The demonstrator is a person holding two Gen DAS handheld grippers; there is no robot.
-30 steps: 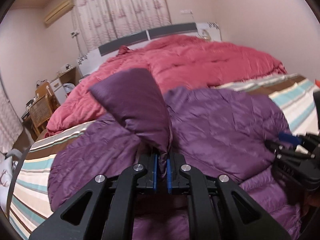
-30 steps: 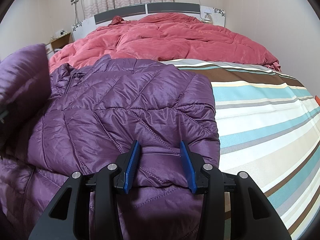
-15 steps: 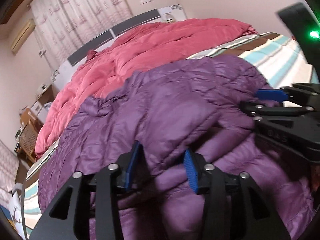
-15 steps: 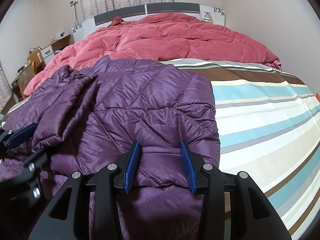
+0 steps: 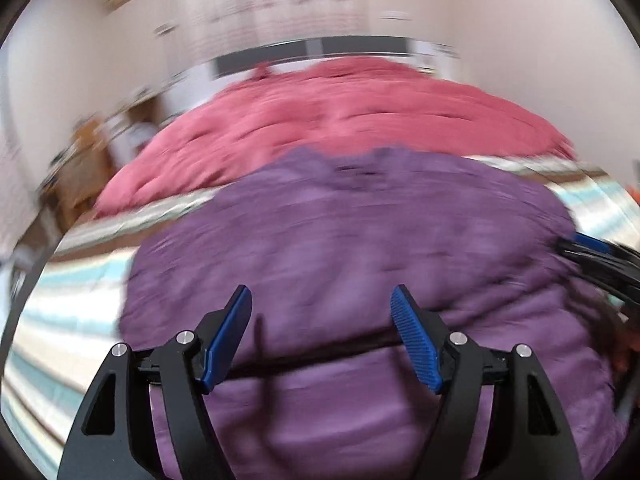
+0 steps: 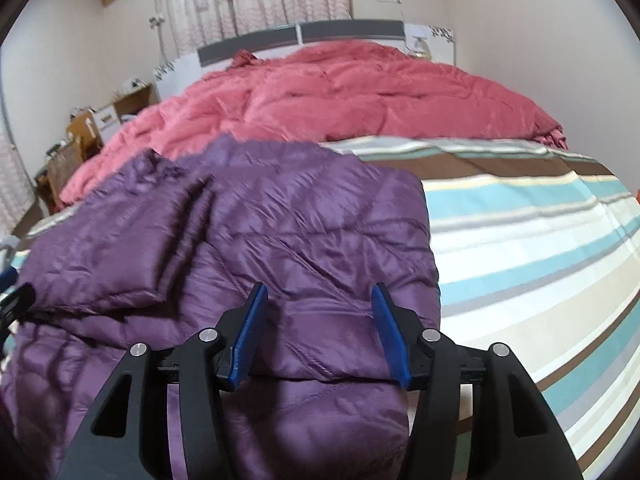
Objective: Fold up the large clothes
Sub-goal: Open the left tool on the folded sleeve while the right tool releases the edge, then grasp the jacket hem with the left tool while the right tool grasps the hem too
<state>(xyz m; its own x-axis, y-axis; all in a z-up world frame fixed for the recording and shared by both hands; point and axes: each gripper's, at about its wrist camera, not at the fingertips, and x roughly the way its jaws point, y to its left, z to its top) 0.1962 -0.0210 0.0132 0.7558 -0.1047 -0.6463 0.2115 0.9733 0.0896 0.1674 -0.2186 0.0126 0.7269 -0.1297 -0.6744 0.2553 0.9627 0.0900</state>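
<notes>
A purple quilted jacket lies spread on the striped bed sheet. One sleeve is folded over its body. My right gripper hovers over the jacket's near right fold. Its jaws are opening, with fabric lying between the blue pads but not pinched. The left wrist view is blurred by motion. There my left gripper sits above the jacket, its jaws opening wide and nothing held between them. The right gripper shows at that view's right edge.
A rumpled red duvet covers the far half of the bed, against a grey and white headboard. Bedside furniture with boxes stands at the left. Bare striped sheet stretches to the jacket's right.
The left gripper let go of the sleeve it held up; the sleeve now lies across the jacket. The left jaws spread wide and that hand swung sideways. The right jaws widened slightly.
</notes>
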